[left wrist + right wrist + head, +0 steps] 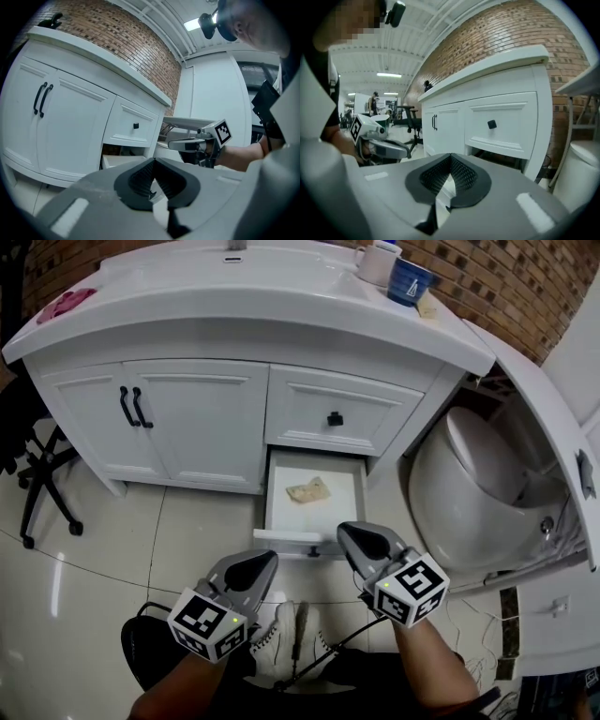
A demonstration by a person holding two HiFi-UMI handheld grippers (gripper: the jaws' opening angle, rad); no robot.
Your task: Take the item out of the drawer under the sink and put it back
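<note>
In the head view I hold both claws in the lower half of the frame, side by side and a little apart, both pointing up the frame at the vanity [202, 418]. My left claw [270, 559] is clenched: in its own view the ribbed pads meet at the tip with nothing between them. My right claw [345, 530] is clenched and empty too, its pads pressed together in its own view. Its tip sits just beside the front panel of the open drawer [281, 538], to the right of the black knob there; I cannot tell whether it touches the panel.

The drawer is the bottom one, pulled out toward me at the centre of the frame, under a shut drawer with a black knob [335, 418]. The item [307, 491] lies flat on the drawer floor, right of the middle: a tan, crumpled-looking piece. Neither claw touches it.

To the left of the drawers are two shut doors with a pair of black handles [131, 407]. The sink [187, 282] runs across the top of the frame. On the counter at the upper right stand a white cup [378, 261] and, just beside it, a blue cup [409, 281]. A pink cloth [66, 304] lies at the upper left corner of the counter. A toilet [469, 484] fills the right side, and a black chair [37, 474] stands at the left edge.
</note>
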